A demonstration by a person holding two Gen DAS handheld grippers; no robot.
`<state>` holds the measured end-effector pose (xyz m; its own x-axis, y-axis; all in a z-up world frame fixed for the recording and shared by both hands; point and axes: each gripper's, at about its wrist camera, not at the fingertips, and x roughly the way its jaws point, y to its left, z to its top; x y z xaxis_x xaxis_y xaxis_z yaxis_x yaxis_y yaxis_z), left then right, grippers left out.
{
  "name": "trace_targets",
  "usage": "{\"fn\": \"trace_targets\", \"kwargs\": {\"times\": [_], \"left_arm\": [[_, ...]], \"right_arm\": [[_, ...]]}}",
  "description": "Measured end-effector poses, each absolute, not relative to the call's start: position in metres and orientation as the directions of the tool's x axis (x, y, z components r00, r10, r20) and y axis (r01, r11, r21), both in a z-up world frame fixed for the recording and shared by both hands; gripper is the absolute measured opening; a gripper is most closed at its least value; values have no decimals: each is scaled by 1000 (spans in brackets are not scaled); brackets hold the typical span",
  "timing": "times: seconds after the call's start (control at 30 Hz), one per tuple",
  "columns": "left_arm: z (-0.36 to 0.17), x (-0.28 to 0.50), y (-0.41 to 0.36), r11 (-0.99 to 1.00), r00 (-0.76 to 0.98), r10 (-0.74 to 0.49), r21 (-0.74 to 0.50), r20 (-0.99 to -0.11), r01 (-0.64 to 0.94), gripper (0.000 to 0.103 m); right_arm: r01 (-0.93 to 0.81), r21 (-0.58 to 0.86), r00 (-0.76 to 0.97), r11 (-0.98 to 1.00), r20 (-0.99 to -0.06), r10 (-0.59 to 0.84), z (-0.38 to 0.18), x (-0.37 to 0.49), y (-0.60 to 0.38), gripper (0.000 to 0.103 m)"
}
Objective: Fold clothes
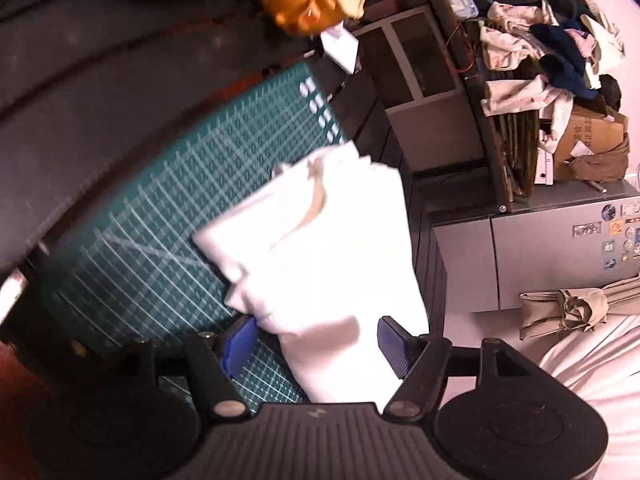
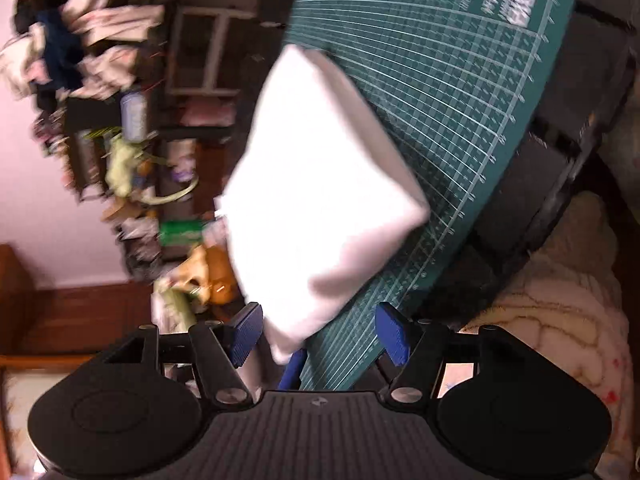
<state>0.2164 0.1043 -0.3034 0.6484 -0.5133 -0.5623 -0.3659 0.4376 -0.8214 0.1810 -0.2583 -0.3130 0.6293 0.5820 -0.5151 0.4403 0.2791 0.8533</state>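
Note:
A folded white garment [image 1: 320, 248] lies on the green cutting mat [image 1: 168, 208], its near end between the fingers of my left gripper [image 1: 316, 344]. The jaws stand wide apart with blue pads on either side of the cloth, not pinching it. In the right wrist view the same white garment [image 2: 320, 184] looks lifted and blurred over the mat [image 2: 460, 100]. My right gripper [image 2: 320, 336] is open, with the garment's lower corner hanging between its pads. A blue piece of the other gripper [image 2: 294, 368] shows under that corner.
A pile of clothes [image 1: 552, 48] sits on a dark shelf unit, with a cardboard box [image 1: 592, 140] below. A grey cabinet with stickers [image 1: 560, 248] stands beside it. A beige garment [image 1: 572, 308] lies on a white bed. Toys and clutter [image 2: 132, 168] fill shelves.

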Motion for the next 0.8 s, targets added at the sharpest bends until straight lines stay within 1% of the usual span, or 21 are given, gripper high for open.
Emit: {"fn": "trace_targets", "kwargs": {"times": [0.17,0.23,0.27,0.33,0.37,0.4,0.43,0.47,0.53,0.63,0.73,0.77,0.8], "left_arm": [[-309,214,99,381,650,-508,-824,-565,-419,66],[-312,211,102,339,659,-498,-826,-563,-450,65],[-313,210,104,327,662,-495,-827,-563,-458,65],[-313,211,109,349,673,-472,-822,-570,-451,61],[-312,212,111,380,680,-449,-812,-580,-442,48],[-311,213,114,401,683,-429,-803,-591,-442,30],[-312,215,119,415,688,-407,-792,-601,-447,19],[-313,215,124,407,692,-400,-793,-601,-453,12],[-313,211,132,393,703,-391,-798,-594,-456,13],[-301,199,145,438,729,-322,-778,-604,-451,12],[-289,185,161,450,752,-260,-765,-606,-461,12],[-285,181,163,446,755,-258,-768,-602,-459,14],[-282,178,163,439,757,-270,-776,-595,-453,25]], "right_arm": [[493,846,675,205,-520,524,-319,188,-259,59],[508,835,674,210,-537,507,-318,190,-257,42],[510,830,671,226,-549,498,-318,189,-258,36],[493,838,686,232,-539,489,-320,185,-257,31],[484,844,692,230,-531,490,-321,184,-257,29],[481,847,694,229,-527,490,-321,182,-258,27],[477,849,697,227,-522,491,-322,181,-259,27],[473,852,699,225,-519,492,-322,180,-260,26],[466,855,700,227,-513,496,-323,178,-261,26],[464,855,700,231,-514,496,-322,178,-263,26],[471,856,694,211,-508,510,-320,176,-266,29],[475,858,691,197,-502,519,-319,175,-267,31],[472,860,689,191,-496,529,-318,172,-268,31]]}}
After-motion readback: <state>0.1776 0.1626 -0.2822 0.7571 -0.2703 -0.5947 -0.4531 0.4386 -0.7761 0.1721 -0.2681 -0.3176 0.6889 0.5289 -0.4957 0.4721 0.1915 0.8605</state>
